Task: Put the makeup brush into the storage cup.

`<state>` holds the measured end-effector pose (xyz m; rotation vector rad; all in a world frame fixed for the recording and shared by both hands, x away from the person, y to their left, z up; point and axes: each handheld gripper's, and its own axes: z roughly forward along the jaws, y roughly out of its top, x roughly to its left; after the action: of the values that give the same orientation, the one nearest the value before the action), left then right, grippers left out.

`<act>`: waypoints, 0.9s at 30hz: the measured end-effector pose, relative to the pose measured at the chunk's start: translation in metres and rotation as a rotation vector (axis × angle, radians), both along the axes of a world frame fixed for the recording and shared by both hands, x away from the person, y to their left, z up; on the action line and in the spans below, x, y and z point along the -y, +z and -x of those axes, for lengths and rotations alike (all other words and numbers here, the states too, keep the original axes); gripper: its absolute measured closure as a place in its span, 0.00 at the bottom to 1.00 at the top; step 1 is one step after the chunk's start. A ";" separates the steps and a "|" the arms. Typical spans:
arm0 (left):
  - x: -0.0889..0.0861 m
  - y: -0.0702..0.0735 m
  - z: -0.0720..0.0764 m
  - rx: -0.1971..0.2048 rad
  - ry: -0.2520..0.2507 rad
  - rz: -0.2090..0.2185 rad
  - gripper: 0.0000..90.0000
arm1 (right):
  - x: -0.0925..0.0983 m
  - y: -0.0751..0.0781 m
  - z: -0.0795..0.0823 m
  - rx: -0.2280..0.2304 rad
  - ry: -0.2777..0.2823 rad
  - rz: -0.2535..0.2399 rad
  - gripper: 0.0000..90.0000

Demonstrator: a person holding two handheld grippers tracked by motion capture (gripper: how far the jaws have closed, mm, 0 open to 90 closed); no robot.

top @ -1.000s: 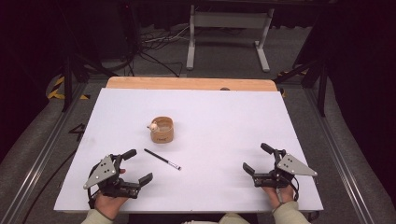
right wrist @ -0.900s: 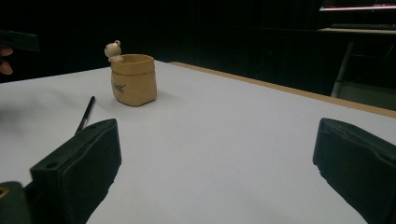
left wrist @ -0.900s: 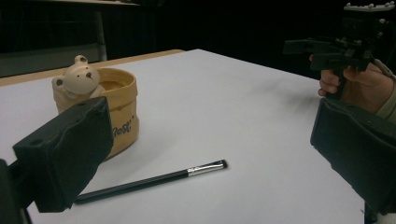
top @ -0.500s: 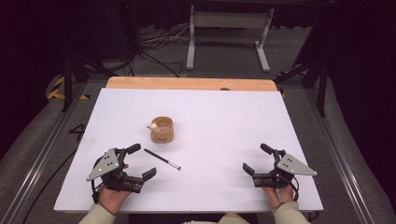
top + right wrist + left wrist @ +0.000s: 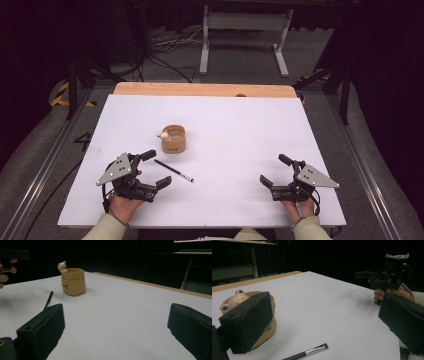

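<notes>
Pen [image 5: 173, 170] beside left gripper [image 5: 153, 169], fingers apart

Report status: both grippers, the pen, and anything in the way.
Left gripper open, empty, beside the pen. Right gripper open, empty, far side of the table. Pen flat, untouched, just short of the tan pot. Nothing between fingers and pen.

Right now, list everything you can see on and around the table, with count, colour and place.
pen: one, black with a silver band, lying flat in front of the pot
pot: one, tan, small bear figure on its rim, left of centre
table: one, white top, wooden strip at the far edge
metal stand: one, grey, on the floor beyond the table
left claw: one, black, open, near the pen
right claw: one, black, open, near right edge
</notes>
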<state>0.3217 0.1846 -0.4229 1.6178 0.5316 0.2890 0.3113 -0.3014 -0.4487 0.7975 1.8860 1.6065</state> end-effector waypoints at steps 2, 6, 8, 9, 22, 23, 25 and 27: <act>0.001 0.001 -0.001 0.007 -0.002 -0.002 0.00 | 0.000 0.000 0.000 -0.001 0.001 -0.001 0.02; 0.004 0.001 -0.003 0.022 -0.014 0.006 0.00 | 0.000 0.000 0.000 -0.002 0.003 -0.002 0.02; 0.008 0.002 -0.004 0.032 -0.027 0.002 0.00 | 0.000 0.000 0.000 -0.002 0.005 -0.004 0.02; 0.009 0.002 -0.004 0.040 -0.034 -0.010 0.00 | 0.000 0.000 0.000 -0.001 0.006 -0.005 0.02; 0.022 0.012 -0.008 0.007 -0.074 -0.044 0.00 | 0.000 0.000 0.000 0.010 0.009 -0.008 0.01; 0.023 0.014 -0.008 0.005 -0.074 -0.076 0.00 | 0.000 0.000 0.000 0.009 0.009 -0.009 0.01; 0.025 0.019 -0.007 0.013 -0.072 -0.119 0.01 | 0.000 0.000 -0.001 0.004 0.011 -0.008 0.01; 0.027 0.024 -0.007 0.006 -0.065 -0.161 0.01 | -0.001 0.000 -0.001 0.005 0.013 -0.005 0.01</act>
<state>0.3284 0.1579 -0.3988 1.7859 0.4594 0.2941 0.3120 -0.3009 -0.4491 0.7847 1.8885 1.6195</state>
